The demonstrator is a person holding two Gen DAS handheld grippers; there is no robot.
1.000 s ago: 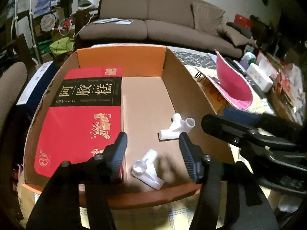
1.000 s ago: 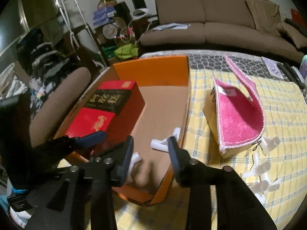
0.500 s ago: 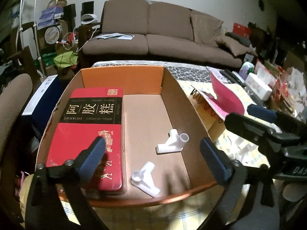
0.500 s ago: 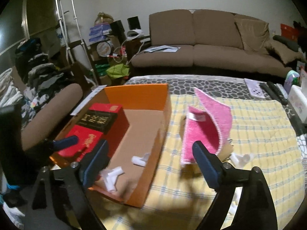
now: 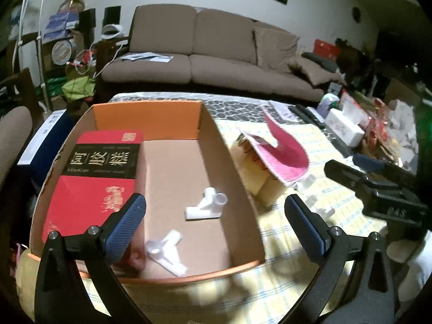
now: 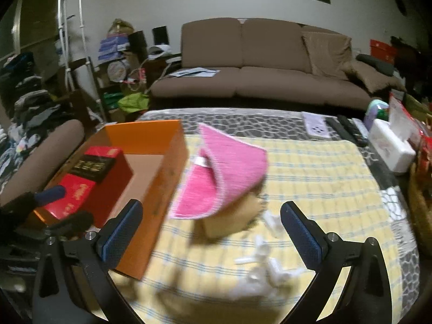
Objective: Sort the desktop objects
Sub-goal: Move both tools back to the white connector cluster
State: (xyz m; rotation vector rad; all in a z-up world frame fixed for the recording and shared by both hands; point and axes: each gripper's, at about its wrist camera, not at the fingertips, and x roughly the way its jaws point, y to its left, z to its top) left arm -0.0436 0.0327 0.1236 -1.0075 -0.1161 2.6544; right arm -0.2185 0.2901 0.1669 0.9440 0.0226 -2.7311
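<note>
An orange cardboard box point(image 5: 151, 116) holds a red and black gift box point(image 5: 94, 167) and two white pipe connectors point(image 5: 206, 208) point(image 5: 167, 251). My left gripper point(image 5: 216, 224) is open and empty above the box's near edge. My right gripper point(image 6: 210, 229) is open and empty over the yellow checked cloth point(image 6: 324, 178), right of the box point(image 6: 151, 137). Several white connectors point(image 6: 264, 267) lie blurred on the cloth just ahead of it. A pink cloth point(image 6: 224, 175) drapes over a small cardboard box point(image 6: 229, 216).
A brown sofa point(image 6: 256, 62) stands behind the table. A white tissue box point(image 6: 391, 148), remotes point(image 6: 348, 127) and clutter sit at the table's right. A chair back point(image 6: 40, 156) is at the left. My right gripper's body point(image 5: 378, 189) shows at the right in the left wrist view.
Both grippers have opened wide and pulled back and up from the box. The right gripper has swung right, over the cloth. Both connectors stay in the box.
</note>
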